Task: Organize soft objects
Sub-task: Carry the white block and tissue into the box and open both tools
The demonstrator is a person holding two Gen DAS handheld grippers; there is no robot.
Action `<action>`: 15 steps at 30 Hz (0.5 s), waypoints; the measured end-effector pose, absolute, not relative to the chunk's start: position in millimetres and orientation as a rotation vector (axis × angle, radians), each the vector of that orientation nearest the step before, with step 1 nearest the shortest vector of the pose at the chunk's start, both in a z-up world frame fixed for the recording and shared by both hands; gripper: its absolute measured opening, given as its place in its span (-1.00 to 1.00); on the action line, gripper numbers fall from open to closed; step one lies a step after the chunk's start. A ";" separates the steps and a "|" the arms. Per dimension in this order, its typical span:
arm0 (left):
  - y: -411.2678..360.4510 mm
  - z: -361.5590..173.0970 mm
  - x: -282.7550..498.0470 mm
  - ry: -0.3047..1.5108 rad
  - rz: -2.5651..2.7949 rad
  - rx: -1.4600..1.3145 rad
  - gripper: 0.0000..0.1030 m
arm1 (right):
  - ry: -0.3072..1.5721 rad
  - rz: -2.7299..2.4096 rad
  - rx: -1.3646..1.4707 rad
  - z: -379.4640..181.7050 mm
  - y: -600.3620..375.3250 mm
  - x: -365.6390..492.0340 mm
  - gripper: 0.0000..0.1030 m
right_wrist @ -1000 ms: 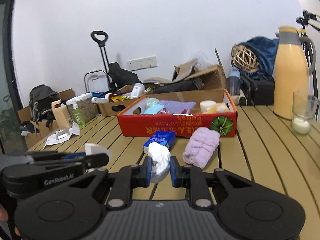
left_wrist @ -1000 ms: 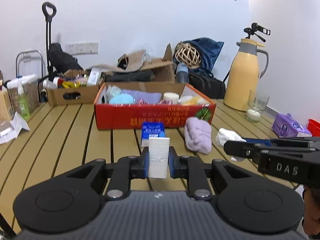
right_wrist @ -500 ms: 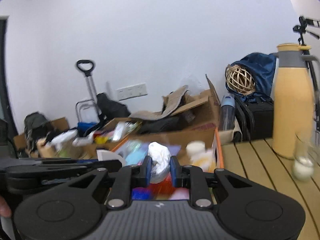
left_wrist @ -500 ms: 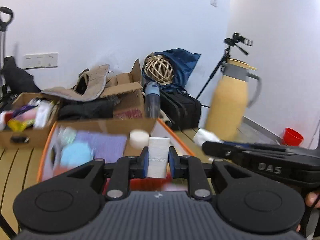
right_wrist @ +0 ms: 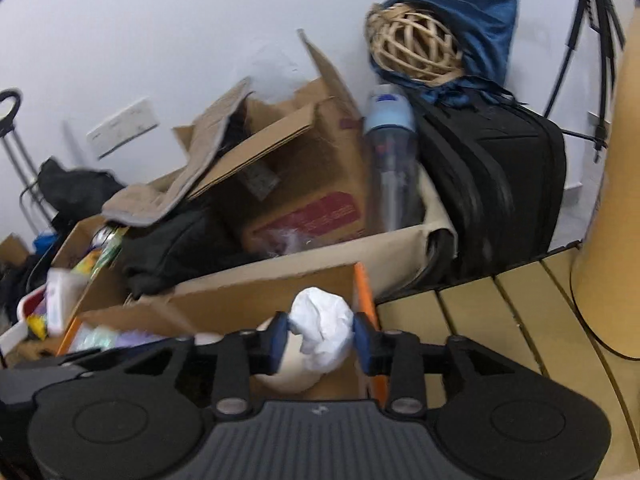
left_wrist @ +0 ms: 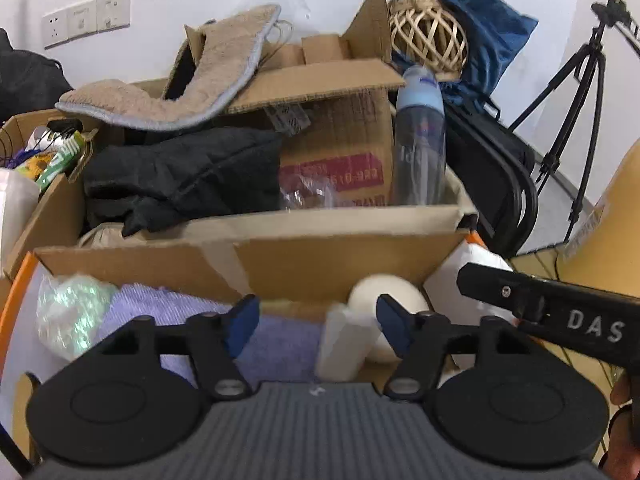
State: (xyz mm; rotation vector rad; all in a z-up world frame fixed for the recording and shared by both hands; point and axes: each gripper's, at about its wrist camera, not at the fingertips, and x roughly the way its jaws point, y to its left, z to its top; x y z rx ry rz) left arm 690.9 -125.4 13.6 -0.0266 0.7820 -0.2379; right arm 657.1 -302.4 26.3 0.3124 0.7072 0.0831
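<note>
Over an open cardboard box, the left gripper is opening its fingers. A white sponge block sits loose between them, tilted, above a purple towel. To the right, the right gripper is also opening, its blue pads touching a crumpled white cloth above the box's right end, beside the slatted table.
</note>
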 end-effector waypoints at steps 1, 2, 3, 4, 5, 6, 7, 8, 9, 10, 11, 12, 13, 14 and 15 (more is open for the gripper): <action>-122.8 16.7 689.2 0.772 -0.243 -0.015 0.30 | 0.710 0.098 0.327 26.6 -305.0 659.4 -0.16; -121.4 20.1 688.2 0.760 -0.253 -0.002 0.35 | 0.711 0.107 0.330 28.6 -305.4 659.6 -0.06; -120.3 24.3 686.0 0.752 -0.259 0.010 0.42 | 0.699 0.109 0.313 32.2 -303.4 658.7 0.00; -118.4 29.1 682.3 0.739 -0.259 0.025 0.49 | 0.681 0.107 0.276 37.4 -299.2 657.2 0.07; -119.0 36.0 676.6 0.725 -0.252 0.038 0.49 | 0.662 0.095 0.238 43.7 -294.9 654.9 0.07; -117.4 41.7 671.7 0.714 -0.250 0.050 0.49 | 0.653 0.084 0.216 49.1 -292.7 652.8 0.07; -113.7 48.5 666.0 0.704 -0.251 0.059 0.49 | 0.647 0.084 0.204 55.3 -290.8 649.9 0.07; -110.4 55.6 659.4 0.694 -0.248 0.061 0.49 | 0.644 0.088 0.207 60.8 -291.3 647.8 0.08; -105.6 63.7 653.2 0.687 -0.244 0.066 0.49 | 0.638 0.088 0.211 67.2 -291.7 643.4 0.08; -101.7 71.1 648.7 0.680 -0.242 0.070 0.50 | 0.633 0.093 0.206 74.6 -291.4 637.9 0.09; -96.7 80.5 641.8 0.668 -0.234 0.073 0.51 | 0.628 0.099 0.197 82.6 -291.5 631.5 0.11; -92.6 89.6 635.9 0.658 -0.228 0.076 0.52 | 0.620 0.102 0.187 92.4 -290.4 622.6 0.13; -88.0 100.9 626.8 0.645 -0.221 0.077 0.54 | 0.614 0.106 0.174 100.8 -289.0 615.1 0.19; -84.6 108.7 619.2 0.635 -0.217 0.076 0.55 | 0.609 0.117 0.156 110.0 -286.8 606.3 0.25; -79.5 118.9 606.2 0.616 -0.211 0.076 0.55 | 0.601 0.127 0.140 118.7 -284.9 596.9 0.27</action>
